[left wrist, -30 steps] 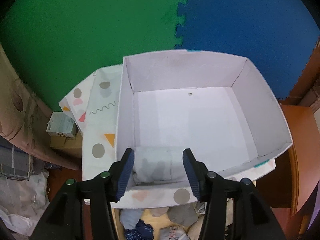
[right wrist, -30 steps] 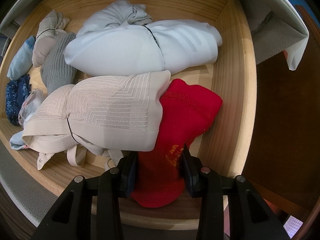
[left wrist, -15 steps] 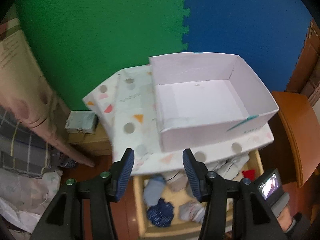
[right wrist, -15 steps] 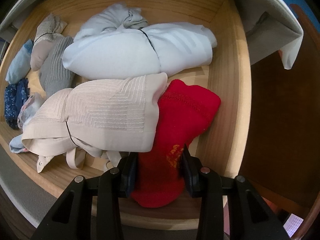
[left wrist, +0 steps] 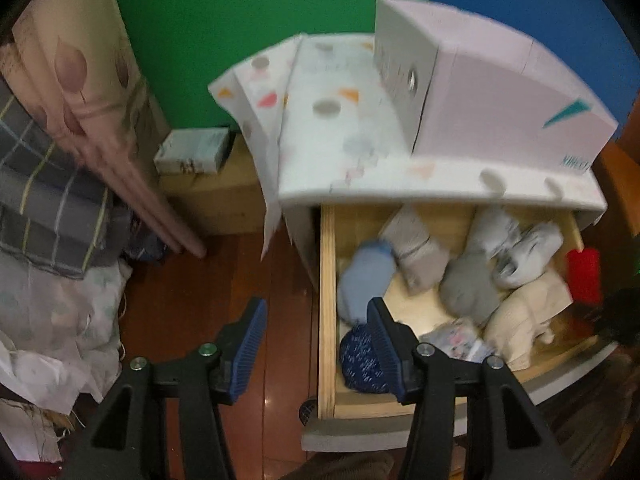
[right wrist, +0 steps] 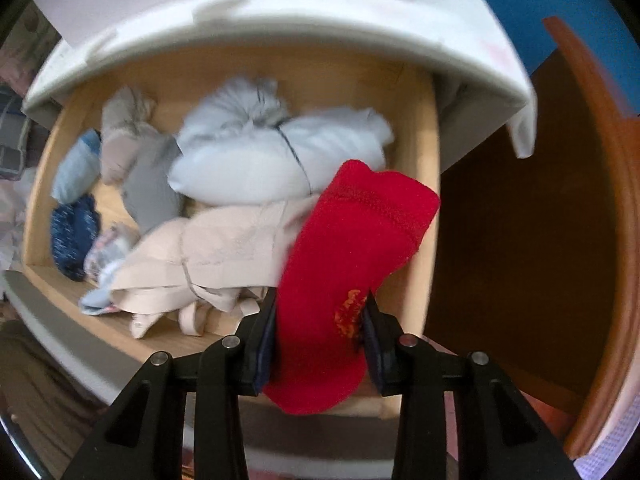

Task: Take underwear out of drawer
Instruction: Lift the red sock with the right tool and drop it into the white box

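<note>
The wooden drawer (left wrist: 327,280) is pulled out under a cabinet draped in a patterned cloth (left wrist: 332,136). In it lie several rolled garments: a light blue roll (left wrist: 364,276), a dark blue roll (left wrist: 358,356), a grey roll (right wrist: 152,188), a pale bundle (right wrist: 276,160) and a beige bundle (right wrist: 224,248). My right gripper (right wrist: 320,300) is shut on a red piece of underwear (right wrist: 352,232), which hangs above the drawer's right end (right wrist: 430,200). My left gripper (left wrist: 316,312) is open and holds nothing. It hovers over the drawer's left wall and the floor.
A white cardboard box (left wrist: 500,92) stands on the cabinet top. Left of the cabinet are a small carton (left wrist: 192,148), folded blankets (left wrist: 52,200) and bags on the wooden floor (left wrist: 200,300). A brown wooden panel (right wrist: 520,240) stands close to the drawer's right side.
My left gripper drew back from the white box, leaving a pale roll inside, and came down beside the drawer. My right gripper rose, lifting the red piece off the drawer floor.
</note>
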Demonstrator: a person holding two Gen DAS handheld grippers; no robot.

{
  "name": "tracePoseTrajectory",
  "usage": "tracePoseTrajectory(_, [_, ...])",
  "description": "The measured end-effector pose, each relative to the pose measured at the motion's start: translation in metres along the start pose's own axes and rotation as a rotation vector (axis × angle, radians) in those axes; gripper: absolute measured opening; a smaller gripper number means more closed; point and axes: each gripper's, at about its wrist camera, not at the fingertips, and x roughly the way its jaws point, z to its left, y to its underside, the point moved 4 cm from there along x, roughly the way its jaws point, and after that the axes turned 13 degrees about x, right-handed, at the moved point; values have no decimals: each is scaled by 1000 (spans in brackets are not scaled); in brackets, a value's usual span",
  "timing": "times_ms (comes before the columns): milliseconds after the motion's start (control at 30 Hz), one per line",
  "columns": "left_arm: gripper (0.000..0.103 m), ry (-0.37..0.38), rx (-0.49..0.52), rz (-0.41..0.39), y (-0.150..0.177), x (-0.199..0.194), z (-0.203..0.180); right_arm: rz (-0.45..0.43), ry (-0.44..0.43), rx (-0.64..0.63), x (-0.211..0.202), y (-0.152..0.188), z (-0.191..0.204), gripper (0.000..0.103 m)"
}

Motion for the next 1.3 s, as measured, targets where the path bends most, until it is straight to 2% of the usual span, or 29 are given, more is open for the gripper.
tracePoseTrajectory(133, [53,5,-2,16,18,21,-9,-24,-45,14,-32,-8,-2,35])
tracePoseTrajectory(367, [53,-4,35,12,29,33,-17,-128,-87,-1,-105,-34,5,35])
tracePoseTrajectory(567, [53,0,31,6,30,34,-12,-276,-115,-9,-182,-87,23,35])
tracePoseTrajectory(700, [53,-11,46,10,29,35,-8,-344,-118,-3,-206,-134,39,35])
tracePoseTrajectory(800, [53,-9,41,14,27,36,-2,-355,-85,-4,-205,-171,49,35])
tracePoseTrajectory(967, [53,-9,28,18,26,37,12,-327,-35,3,-177,-222,66,35])
tracePoseTrajectory(1300, [53,17,41,60,27,55,12,-200,18,25,-105,-247,75,43])
